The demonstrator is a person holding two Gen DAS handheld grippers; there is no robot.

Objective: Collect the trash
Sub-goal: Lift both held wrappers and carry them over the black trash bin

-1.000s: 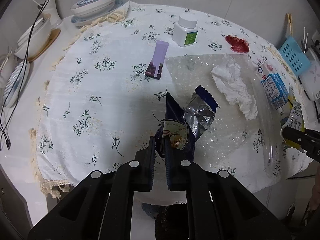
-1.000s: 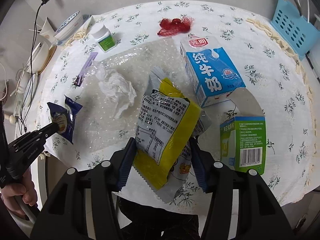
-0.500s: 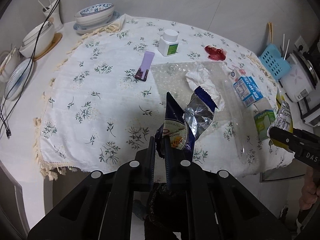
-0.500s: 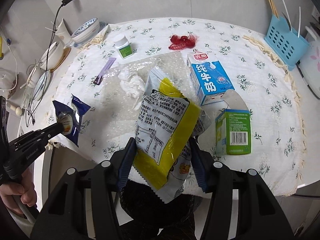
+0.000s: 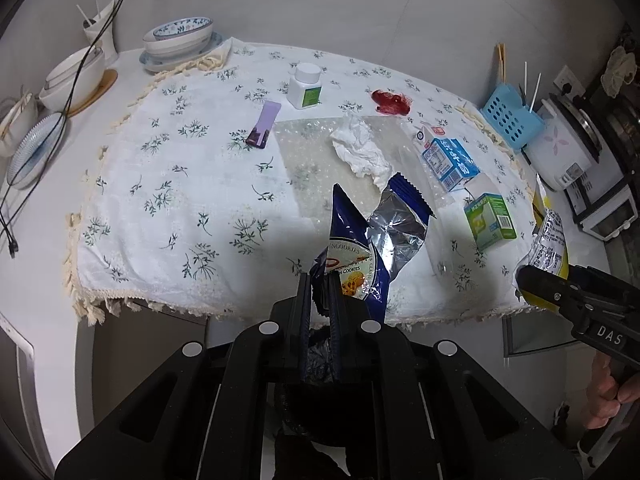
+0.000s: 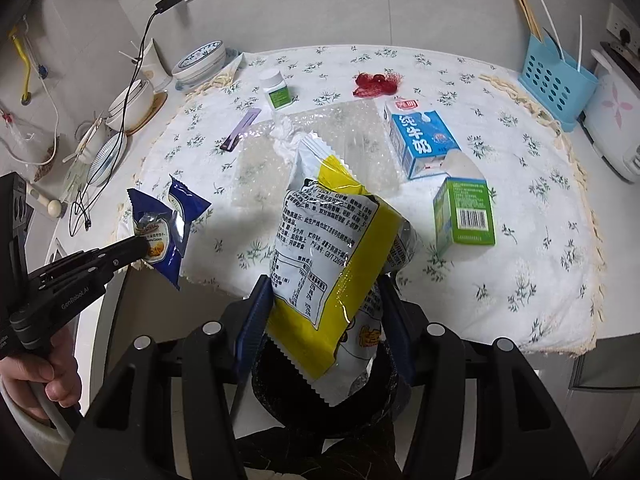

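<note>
The left tongs (image 5: 320,300) are pinched nearly closed on the bottom edge of a blue cookie wrapper (image 5: 356,248), which stands up torn and open above the jaws. The right tongs (image 6: 320,312) are about half open, clamped across a puffy yellow snack bag (image 6: 332,256). Both hang off the front edge of the bench (image 5: 168,288), above a dark bin opening (image 6: 320,396) lined with a black bag.

On the floral cloth lie a crumpled tissue (image 5: 360,152), a sheet of bubble wrap (image 5: 312,160), a blue milk carton (image 6: 420,140), a green box (image 6: 466,212), a purple wrapper (image 5: 264,124), a red net scrap (image 5: 390,100) and a white pill bottle (image 5: 306,86).

The risk, as I judge it: the snack bag is slippery and air-filled, so it could squirm out sideways, and the light wrapper, released off-centre, could flutter past the bin rim to the floor.
</note>
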